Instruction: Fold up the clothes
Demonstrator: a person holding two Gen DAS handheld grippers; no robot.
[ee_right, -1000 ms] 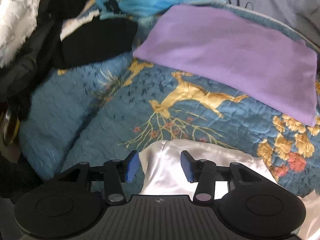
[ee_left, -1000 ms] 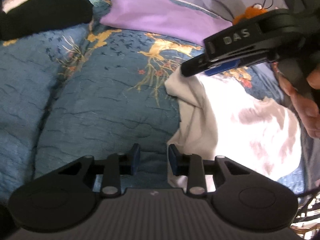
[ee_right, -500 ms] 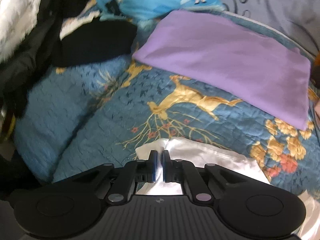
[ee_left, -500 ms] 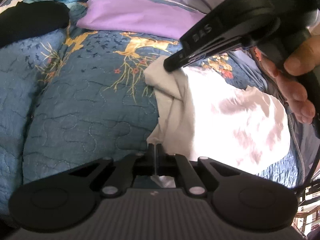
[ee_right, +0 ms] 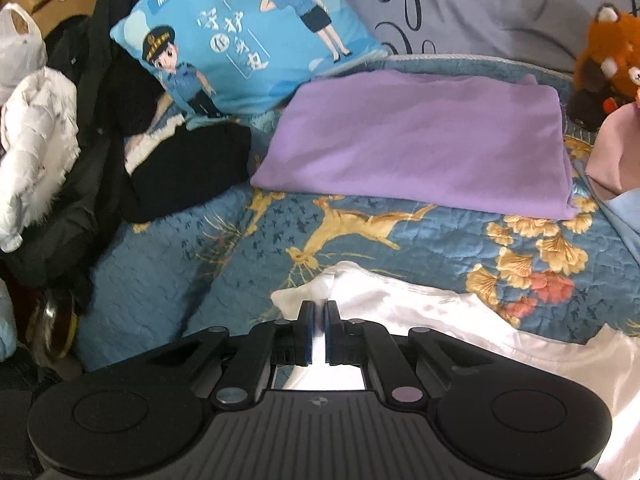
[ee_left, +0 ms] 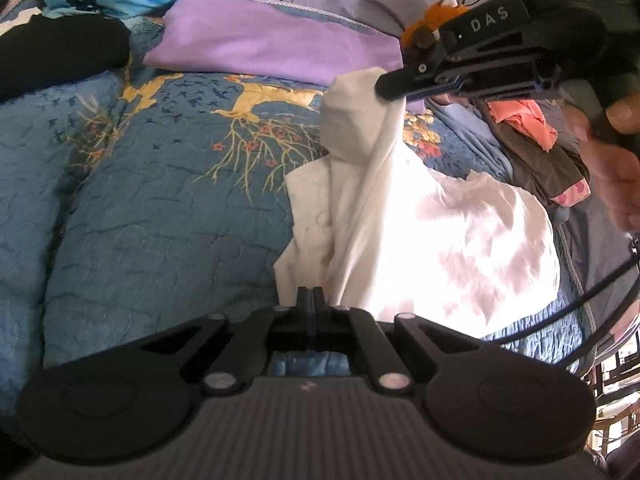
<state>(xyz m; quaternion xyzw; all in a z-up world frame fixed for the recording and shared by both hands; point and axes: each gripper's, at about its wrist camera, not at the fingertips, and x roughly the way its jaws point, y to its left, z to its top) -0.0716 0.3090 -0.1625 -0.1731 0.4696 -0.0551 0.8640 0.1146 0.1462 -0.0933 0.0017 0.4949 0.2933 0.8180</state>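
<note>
Item: white garment [ee_left: 460,240], thin cloth, lying rumpled on the blue quilted bed cover [ee_left: 160,220], nearer the foot of the bed than the purple piece.
Position: one edge raised off the bed, the rest slack and heaped on the cover; the lifted part hangs in long soft folds.
Left tongs [ee_left: 310,300]: pressed together on the near edge of the white garment, cloth bunching just past the tips.
Right tongs [ee_right: 319,328]: pinching the far edge of the same garment, a sliver of white cloth between the pads; in the left view they hold that corner up above the bed, a hand [ee_left: 616,160] gripping the handle.
Handling: looks light and limp, no stiffness at all; likely to sag, crease and slide on itself, so it needs two holds kept apart under gentle tension.
Where to hold: by hem or corner, both layers caught together; a hold in the middle would only gather a wad.
Risk: a thin single layer may slip from the pads if tugged sharply.
Nearby, folded: purple garment [ee_right: 420,148], flat, well apart from the white one.
Nearby, other: cartoon cushion [ee_right: 248,40], dark clothing [ee_right: 188,168], plush toy [ee_right: 612,52].
</note>
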